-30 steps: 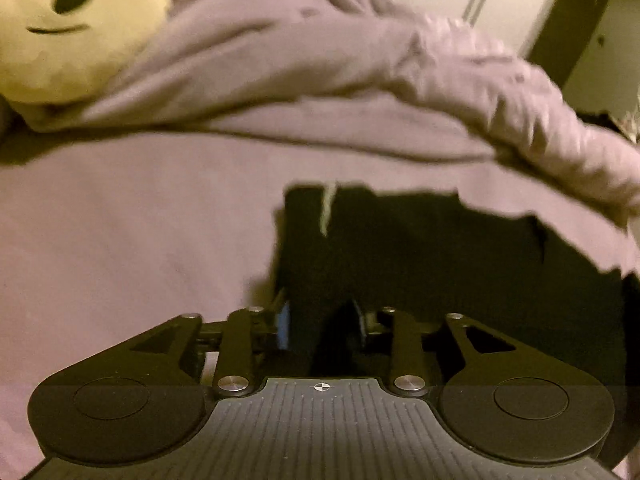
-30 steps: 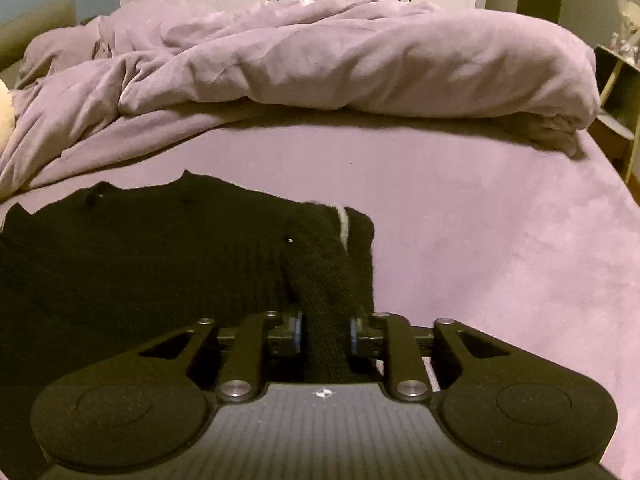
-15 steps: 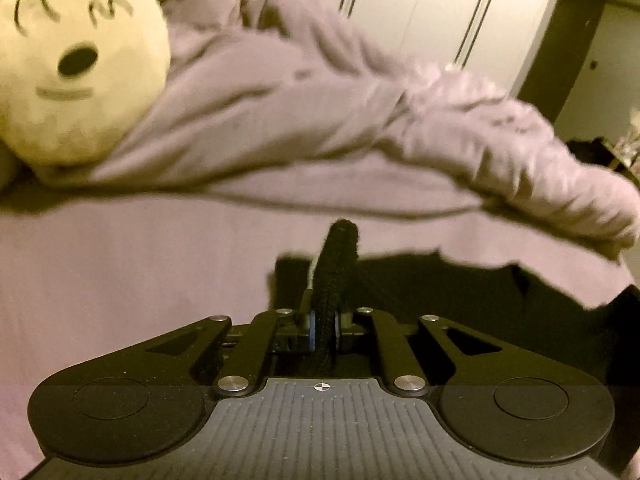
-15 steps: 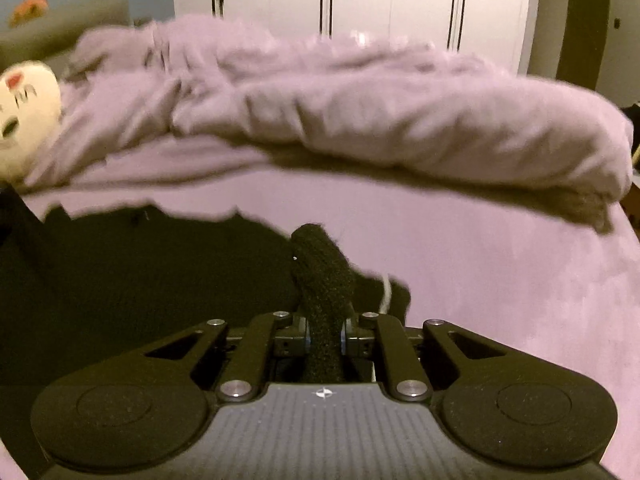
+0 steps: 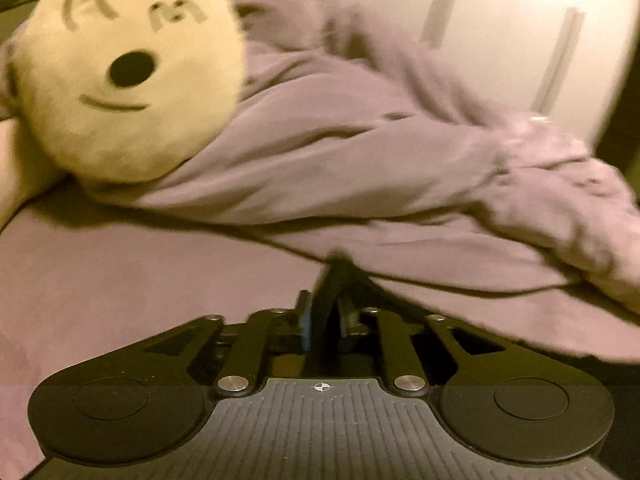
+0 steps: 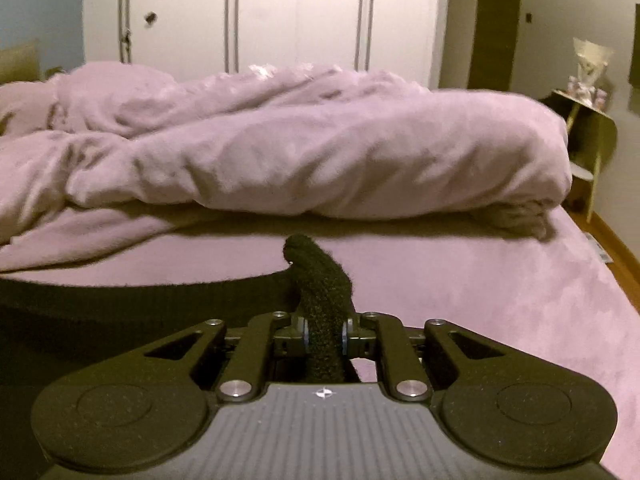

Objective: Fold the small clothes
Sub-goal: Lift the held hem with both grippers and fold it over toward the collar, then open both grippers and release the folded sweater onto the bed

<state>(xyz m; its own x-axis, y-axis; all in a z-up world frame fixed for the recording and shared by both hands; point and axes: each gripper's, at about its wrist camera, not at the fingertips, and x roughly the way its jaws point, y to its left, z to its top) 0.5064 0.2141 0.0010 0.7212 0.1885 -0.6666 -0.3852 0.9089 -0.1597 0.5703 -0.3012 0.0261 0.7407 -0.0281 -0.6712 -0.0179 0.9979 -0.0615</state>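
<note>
A black knit garment [image 6: 140, 296] is held up over the purple bed sheet [image 6: 500, 288]. My right gripper [image 6: 324, 336] is shut on a bunched corner of it, which sticks up between the jaws. The cloth stretches as a taut dark band to the left in the right wrist view. My left gripper [image 5: 324, 320] is shut on another fold of the same black garment [image 5: 332, 280], with dark cloth trailing off to the lower right in the left wrist view. Most of the garment is hidden below the grippers.
A rumpled purple duvet [image 6: 300, 144] lies across the far side of the bed. A round cream plush toy [image 5: 128, 72] with a face rests on the duvet [image 5: 360, 152] at the left. White wardrobe doors [image 6: 260, 16] stand behind. A small side table [image 6: 588, 128] stands at the right, past the bed's edge.
Both grippers have risen with the black garment pinched in them. The garment lay flat on the sheet a second ago; now it is lifted and pulled taut, and the views tilt toward the wardrobe.
</note>
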